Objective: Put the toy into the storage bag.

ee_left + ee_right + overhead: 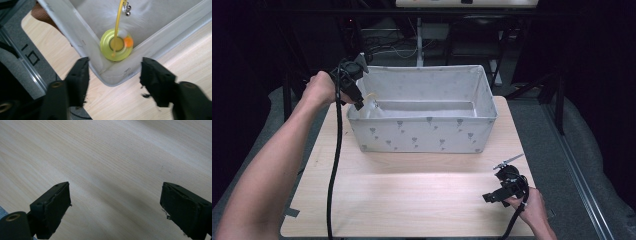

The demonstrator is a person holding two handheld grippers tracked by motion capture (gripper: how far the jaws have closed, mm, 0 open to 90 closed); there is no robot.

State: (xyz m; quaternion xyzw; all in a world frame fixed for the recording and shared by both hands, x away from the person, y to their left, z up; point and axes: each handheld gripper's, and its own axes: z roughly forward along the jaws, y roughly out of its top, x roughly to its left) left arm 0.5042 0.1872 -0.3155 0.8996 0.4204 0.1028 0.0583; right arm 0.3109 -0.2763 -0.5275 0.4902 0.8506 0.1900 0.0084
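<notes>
My left gripper (113, 75) hangs open over the bin (80, 42) corner, above the yellow disc (116, 44) inside, while my right gripper (115, 207) gapes over the table (112, 157).

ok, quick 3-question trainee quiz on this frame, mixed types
1. True or false: the yellow ring lies inside the bin.
2. Which tool is over the bin's corner? A) left B) right
3. Fill in: the right tool hangs open over the bare ____.

Key:
1. True; it sits in a corner of the bin.
2. A; the left tool, jaws apart, nothing between them.
3. Table.
</notes>
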